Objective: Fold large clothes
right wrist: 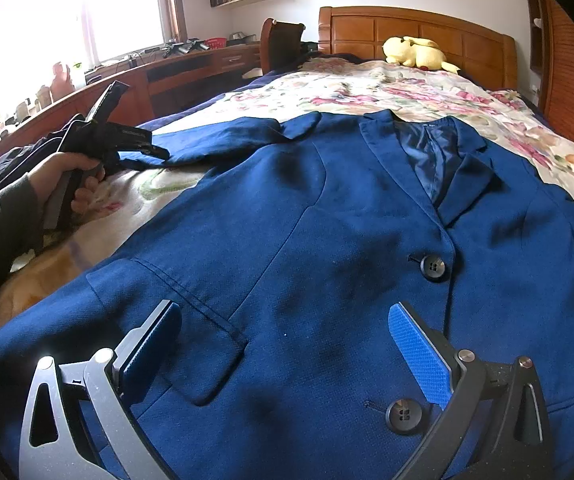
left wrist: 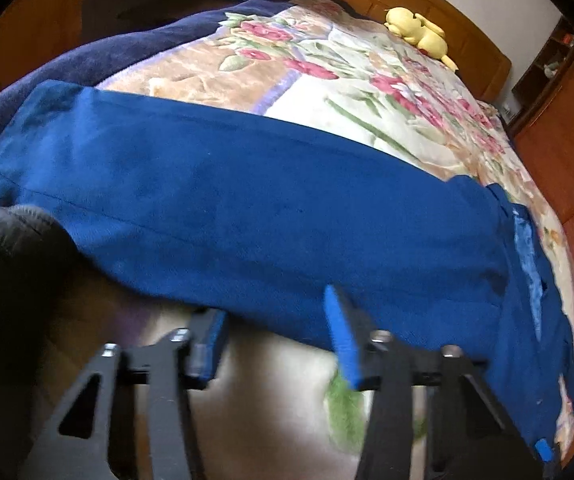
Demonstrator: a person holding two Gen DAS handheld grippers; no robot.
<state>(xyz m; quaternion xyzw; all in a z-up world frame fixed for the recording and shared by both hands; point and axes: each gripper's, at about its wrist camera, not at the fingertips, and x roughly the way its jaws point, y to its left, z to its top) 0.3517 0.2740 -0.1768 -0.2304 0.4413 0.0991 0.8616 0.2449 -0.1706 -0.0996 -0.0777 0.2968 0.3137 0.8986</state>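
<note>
Blue blazer (right wrist: 287,240): laid face up and buttoned across the foot half of the bed, collar toward the headboard, hem at the foot edge; two dark buttons and a flap pocket show on the front. One sleeve (left wrist: 227,200) stretches flat toward the bed's left edge, cuff end outermost. Floral bedspread (right wrist: 367,88): covers the bed beneath the blazer, with a dark blue border along the left edge. Left gripper (left wrist: 275,336): held in a person's hand (right wrist: 67,176) at the left edge of the bed, tilted down at the sleeve; in its own view the two blue-padded fingers stand partly apart with the near edge of the sleeve just at their tips, and whether the pads press the cloth cannot be told, the picture being blurred there. Right gripper (right wrist: 283,344): over the blazer's lower front near the foot edge, jaws wide apart, nothing between the pads, the lower button just beside its right finger. Yellow plush toy (right wrist: 415,52): lying at the headboard end of the bed, well apart from the blazer. Wooden headboard (right wrist: 407,28): behind the toy. Wooden desk (right wrist: 191,68): along the wall beyond the bed's left edge, under a bright window.
</note>
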